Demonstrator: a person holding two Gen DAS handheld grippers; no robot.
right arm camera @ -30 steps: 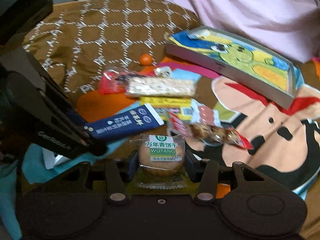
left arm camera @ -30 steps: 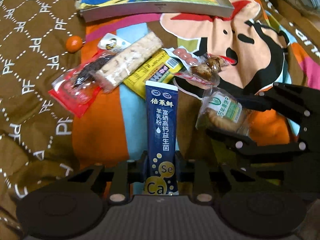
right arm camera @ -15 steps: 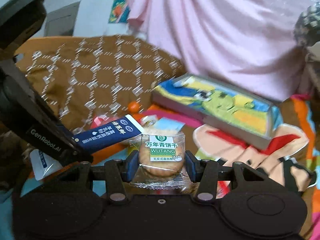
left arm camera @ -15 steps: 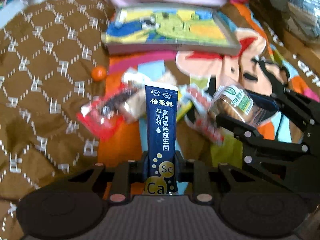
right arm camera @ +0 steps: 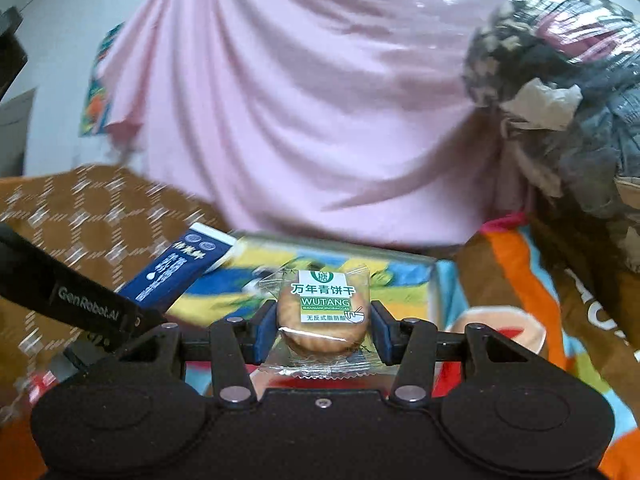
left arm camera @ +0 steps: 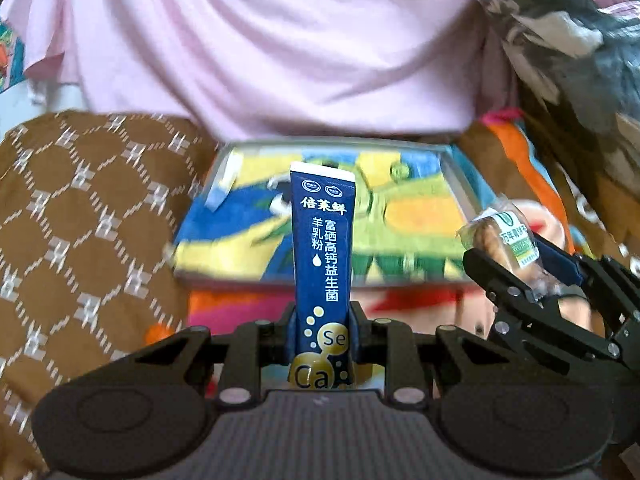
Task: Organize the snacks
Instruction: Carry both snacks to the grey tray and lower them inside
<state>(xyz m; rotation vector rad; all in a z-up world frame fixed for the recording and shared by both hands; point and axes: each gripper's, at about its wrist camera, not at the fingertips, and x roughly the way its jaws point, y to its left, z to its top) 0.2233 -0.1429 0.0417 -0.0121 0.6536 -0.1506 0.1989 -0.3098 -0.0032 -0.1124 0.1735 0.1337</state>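
**Both claws loaded above the tray**

The left claw (left arm camera: 322, 332) is clamped tight on a navy powder sachet (left arm camera: 323, 256), which stands upright in front of the colourful cartoon tray (left arm camera: 400, 216). The right claw (right arm camera: 320, 330) grips a wrapped biscuit (right arm camera: 322, 312) (green "WUTANG" label) at partial width. From the left wrist view that biscuit sits at three o'clock; pink cloth (right arm camera: 304, 100) hangs at twelve.

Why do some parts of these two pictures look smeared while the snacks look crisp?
In the left wrist view the dark blue sachet held in the left tool is sharp, while the cartoon-printed box behind it streaks. In the right wrist view the wrapped biscuit is crisp, while the brown quilt smears; straight edges bow near both pictures' rims.
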